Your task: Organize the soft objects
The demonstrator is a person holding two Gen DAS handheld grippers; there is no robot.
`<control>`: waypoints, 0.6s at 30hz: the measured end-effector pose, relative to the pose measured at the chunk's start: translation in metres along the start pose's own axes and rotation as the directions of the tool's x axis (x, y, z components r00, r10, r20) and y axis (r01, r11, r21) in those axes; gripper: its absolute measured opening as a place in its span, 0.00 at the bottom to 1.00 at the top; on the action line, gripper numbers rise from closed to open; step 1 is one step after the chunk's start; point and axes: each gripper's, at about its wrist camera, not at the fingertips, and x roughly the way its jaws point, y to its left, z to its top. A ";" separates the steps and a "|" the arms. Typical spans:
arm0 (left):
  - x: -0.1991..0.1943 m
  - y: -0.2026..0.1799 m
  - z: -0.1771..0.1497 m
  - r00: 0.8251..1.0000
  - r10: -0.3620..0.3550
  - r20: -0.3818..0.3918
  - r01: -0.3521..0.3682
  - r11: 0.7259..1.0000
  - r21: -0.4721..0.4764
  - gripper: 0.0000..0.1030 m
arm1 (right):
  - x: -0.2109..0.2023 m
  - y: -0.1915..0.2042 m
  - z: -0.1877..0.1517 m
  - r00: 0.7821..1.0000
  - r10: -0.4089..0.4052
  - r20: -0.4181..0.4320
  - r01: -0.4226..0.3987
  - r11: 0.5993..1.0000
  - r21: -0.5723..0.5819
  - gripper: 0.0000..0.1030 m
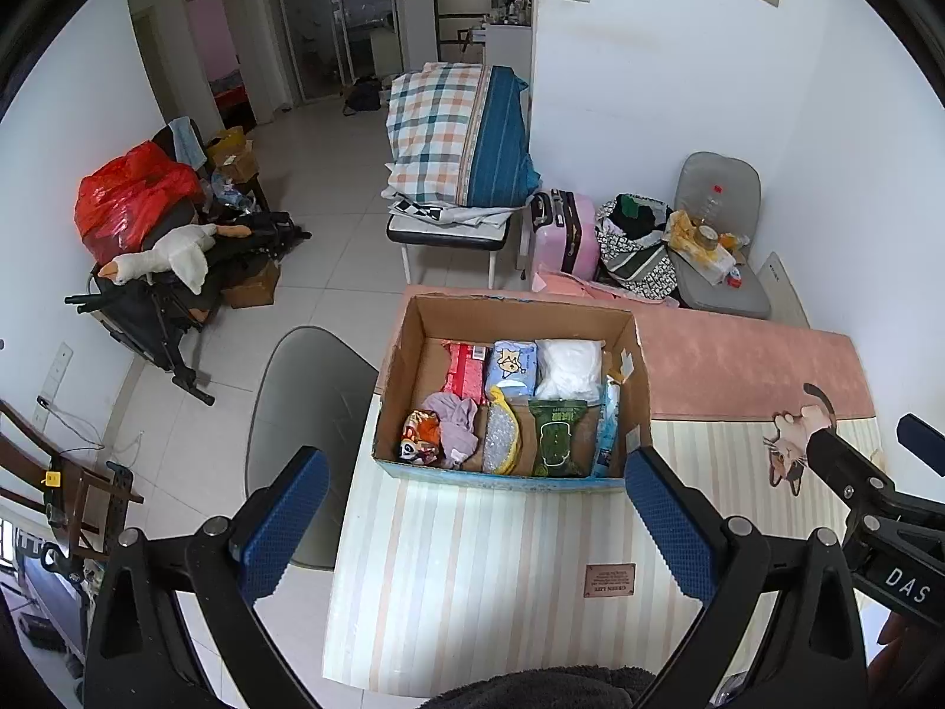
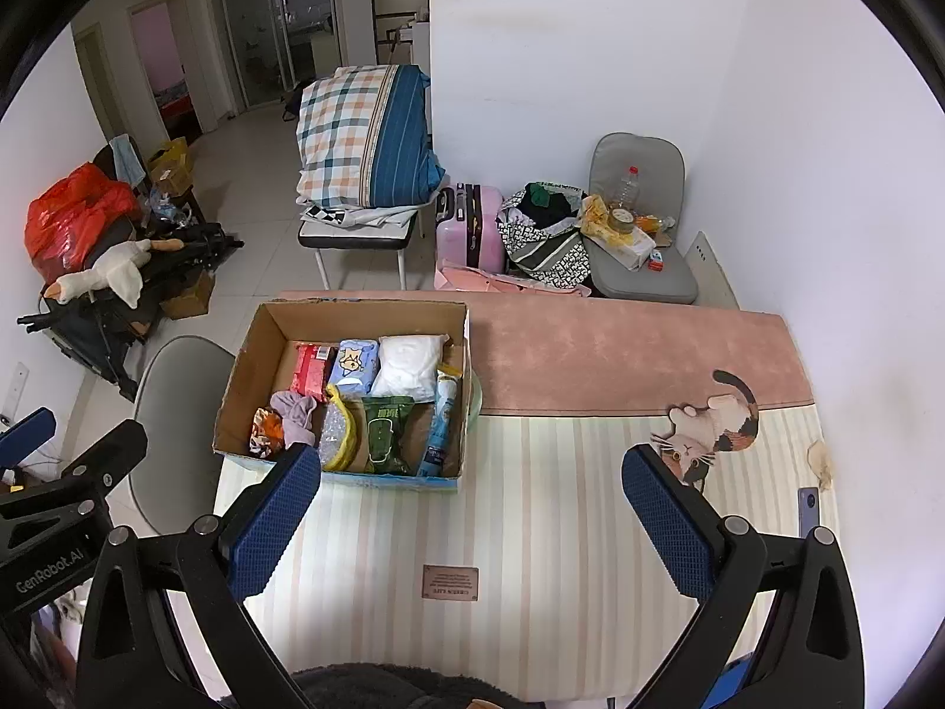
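Judging by the layout, the sorting looks nearly done: the soft packets and cloths sit packed in the cardboard box (image 1: 407, 354) on the table (image 1: 472, 561). Left tool (image 1: 472, 508) and right tool (image 2: 472, 508) hover spread wide, empty; nothing loose is clearly visible.

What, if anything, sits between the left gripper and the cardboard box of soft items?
Nothing visible. Only bare striped table mat lies between the open left gripper and the brown cardboard box. The box is open-topped, so its near wall is the only thing to clear.
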 end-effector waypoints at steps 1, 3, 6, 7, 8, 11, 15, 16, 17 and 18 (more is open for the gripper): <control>0.000 0.000 0.000 1.000 -0.001 -0.001 0.001 1.000 0.001 1.00 | 0.000 0.000 0.000 1.000 0.000 0.000 0.000 1.000 0.001 1.00; -0.001 0.001 0.001 1.000 -0.001 0.001 0.001 1.000 0.005 1.00 | 0.000 0.000 0.000 1.000 0.001 0.000 -0.001 1.000 0.001 1.00; -0.001 0.000 0.001 1.000 -0.002 0.001 0.002 1.000 0.004 1.00 | -0.001 -0.001 0.000 1.000 0.000 0.003 0.000 1.000 0.006 1.00; -0.002 0.001 0.002 1.000 -0.002 0.003 0.002 1.000 0.005 1.00 | -0.002 -0.002 0.000 1.000 -0.001 0.004 0.001 1.000 0.008 1.00; -0.002 0.002 0.003 1.000 -0.001 0.005 0.001 1.000 0.006 1.00 | -0.002 -0.003 0.000 1.000 -0.002 0.004 0.002 1.000 0.010 1.00; -0.002 0.003 0.005 1.000 -0.002 0.006 0.002 1.000 0.009 1.00 | -0.002 -0.003 0.000 1.000 -0.004 0.006 0.004 1.000 0.009 1.00; -0.002 0.002 0.004 1.000 -0.003 0.004 0.003 1.000 0.009 1.00 | -0.005 -0.005 0.002 1.000 -0.008 0.010 0.008 1.000 0.012 1.00; -0.002 0.002 0.004 1.000 -0.001 0.005 0.001 1.000 0.010 1.00 | -0.005 -0.005 0.002 1.000 -0.008 0.012 0.008 1.000 0.013 1.00; -0.002 0.002 0.004 1.000 -0.001 0.007 0.001 1.000 0.009 1.00 | -0.006 -0.005 0.002 1.000 -0.007 0.013 0.007 1.000 0.015 1.00; -0.002 0.003 0.005 1.000 0.000 0.008 0.000 1.000 0.010 1.00 | -0.007 -0.005 0.003 1.000 -0.008 0.015 0.008 1.000 0.018 1.00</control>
